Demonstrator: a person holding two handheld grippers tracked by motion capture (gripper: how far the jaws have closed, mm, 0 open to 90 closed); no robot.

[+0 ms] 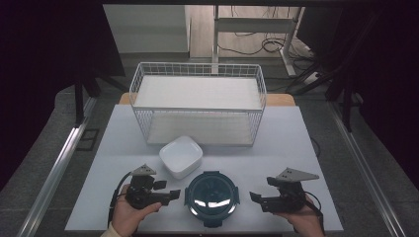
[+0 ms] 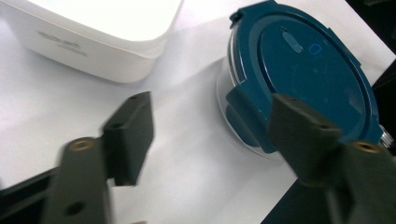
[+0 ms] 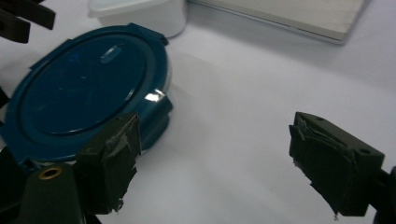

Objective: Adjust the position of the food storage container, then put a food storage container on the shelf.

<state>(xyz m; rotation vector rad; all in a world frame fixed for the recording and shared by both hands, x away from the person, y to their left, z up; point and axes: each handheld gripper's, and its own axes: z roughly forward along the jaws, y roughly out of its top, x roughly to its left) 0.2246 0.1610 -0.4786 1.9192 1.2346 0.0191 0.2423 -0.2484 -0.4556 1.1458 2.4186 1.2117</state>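
A round container with a dark blue clip-on lid (image 1: 212, 196) sits at the near edge of the white table (image 1: 296, 143), between the two hand-held grippers. From above, the left gripper (image 1: 173, 195) and the right gripper (image 1: 253, 197) both point inward at it, each just beside its rim without touching. A white square dish (image 1: 181, 156) lies just behind the container, and a white wire basket (image 1: 197, 101) stands farther back.

The left gripper view shows what the high view cannot: a clear body under the lid, and a side clip close behind one jaw. The jaws stand wide apart with bare table between them. In the right gripper view the jaws, their pads wrapped in frayed tape, are likewise spread, with nothing between them; the container is at their left.
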